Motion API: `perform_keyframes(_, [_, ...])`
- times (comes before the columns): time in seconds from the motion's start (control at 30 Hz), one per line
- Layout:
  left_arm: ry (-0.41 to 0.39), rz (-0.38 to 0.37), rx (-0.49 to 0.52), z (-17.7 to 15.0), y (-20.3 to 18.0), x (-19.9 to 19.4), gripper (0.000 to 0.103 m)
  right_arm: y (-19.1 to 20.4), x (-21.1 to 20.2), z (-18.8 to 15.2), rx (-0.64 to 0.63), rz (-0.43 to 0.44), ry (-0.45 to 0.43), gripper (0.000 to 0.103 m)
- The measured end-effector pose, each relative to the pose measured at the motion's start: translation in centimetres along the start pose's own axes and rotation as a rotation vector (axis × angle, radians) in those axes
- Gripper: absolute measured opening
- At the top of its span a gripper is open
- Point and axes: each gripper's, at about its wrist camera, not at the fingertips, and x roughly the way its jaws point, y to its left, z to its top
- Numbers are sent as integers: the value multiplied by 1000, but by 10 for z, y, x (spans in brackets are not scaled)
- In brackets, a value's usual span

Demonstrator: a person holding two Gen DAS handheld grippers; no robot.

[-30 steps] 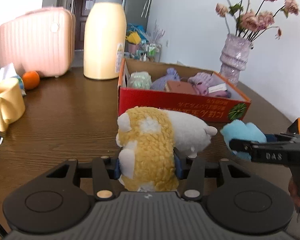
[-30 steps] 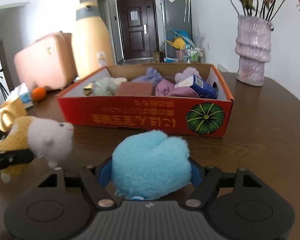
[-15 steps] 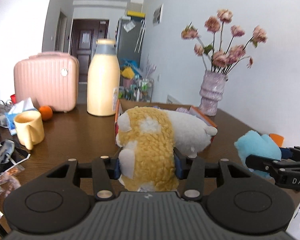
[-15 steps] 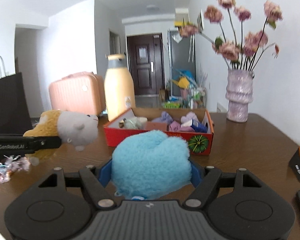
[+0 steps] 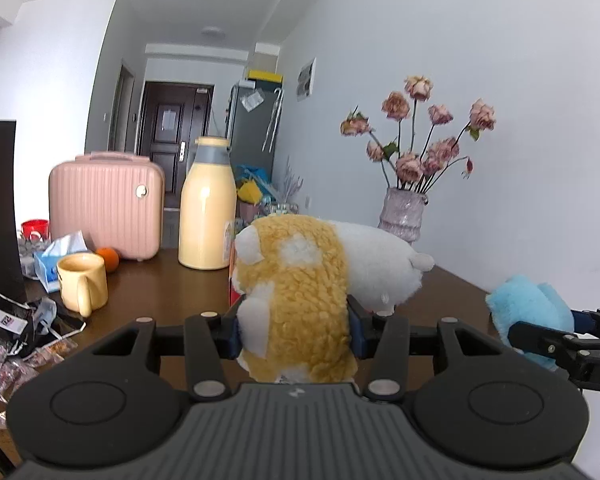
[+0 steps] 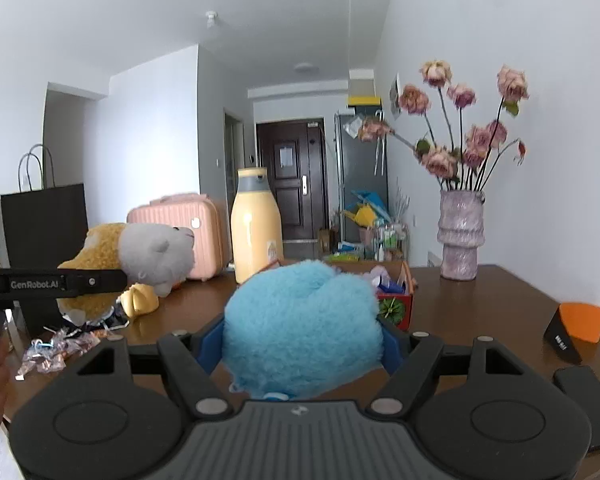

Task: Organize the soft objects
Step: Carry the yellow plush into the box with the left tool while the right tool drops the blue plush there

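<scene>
While both toys are held clear of the brown wooden table (image 6: 480,304), neither has yet been stowed. The left gripper (image 5: 294,326) is clamped on the yellow-and-white woolly plush animal (image 5: 300,280), pads pressed into its flanks; the right gripper (image 6: 302,346) is clamped wider on the round blue fluffy plush (image 6: 300,320), which bulges between the jaws.

The landmark is the red cardboard box with a pumpkin print (image 6: 396,308), open-topped and already holding soft items. The blue plush sits in front of that box and hides most of it; the woolly animal is carried to the box's left, level with the blue plush. Behind the box stand the cream bottle-shaped flask (image 6: 256,224) and the pink ribbed hard case (image 6: 176,228); to its right, the lilac ceramic vase of dried roses (image 6: 460,236).

Judgement: transport step, both loads secure but short of the box. Next, each gripper needs carrying forward over the box opening, lowering, then releasing, one at a time to avoid crowding.
</scene>
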Motion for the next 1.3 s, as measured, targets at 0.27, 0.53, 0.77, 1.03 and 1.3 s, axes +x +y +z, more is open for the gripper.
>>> perform_keyframes(0.27, [-50, -12, 8, 5, -9, -22, 48, 3, -18, 4, -16, -8, -36, 74])
perform_keyframes(0.53, [-51, -5, 22, 12, -10, -11, 48, 3, -10, 12, -27, -7, -47, 74])
perform_keyframes(0.77, [-60, 2, 61, 46, -14, 31, 48, -8, 30, 49, -47, -14, -65, 74])
perform_keyframes(1.03, [-56, 6, 98, 110, -10, 123, 49, -33, 125, 116, -100, 29, -27, 75])
perform_keyframes(1.3, [50, 2, 68, 148, 7, 255, 49, -68, 268, 158, -127, 40, 103, 75])
